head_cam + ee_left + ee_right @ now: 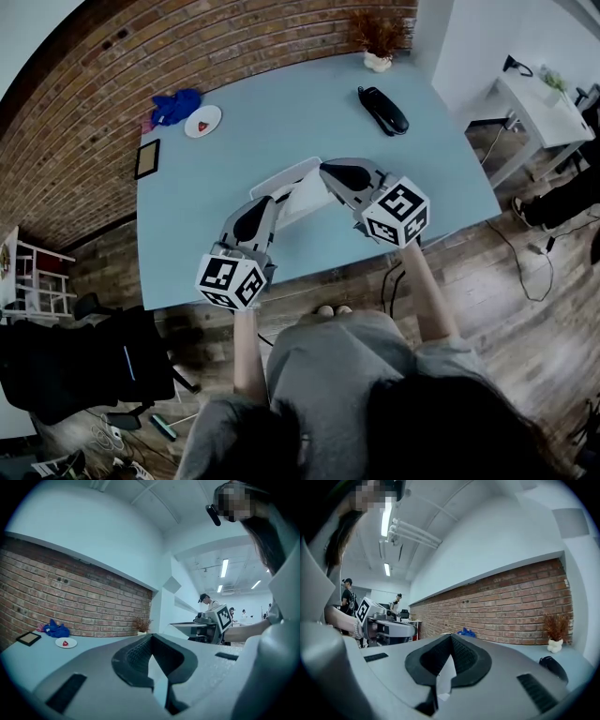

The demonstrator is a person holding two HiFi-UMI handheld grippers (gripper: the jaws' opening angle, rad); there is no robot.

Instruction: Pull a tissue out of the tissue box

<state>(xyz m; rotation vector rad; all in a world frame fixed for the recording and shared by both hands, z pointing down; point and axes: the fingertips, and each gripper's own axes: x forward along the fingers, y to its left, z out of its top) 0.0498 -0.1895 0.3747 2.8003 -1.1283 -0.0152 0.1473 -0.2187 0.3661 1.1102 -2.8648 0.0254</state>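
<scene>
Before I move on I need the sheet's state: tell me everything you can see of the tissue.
The tissue is a thin, white, soft-looking sheet, spread between the two tools over the pale blue table. The left tool and the right tool each pinch an edge of it in shut jaws. Whether it touches the table cannot be told.

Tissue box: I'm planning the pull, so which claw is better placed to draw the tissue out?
Right, probably: the right claw is shut on a white tissue; the left claw is shut too, its catch unclear.
</scene>
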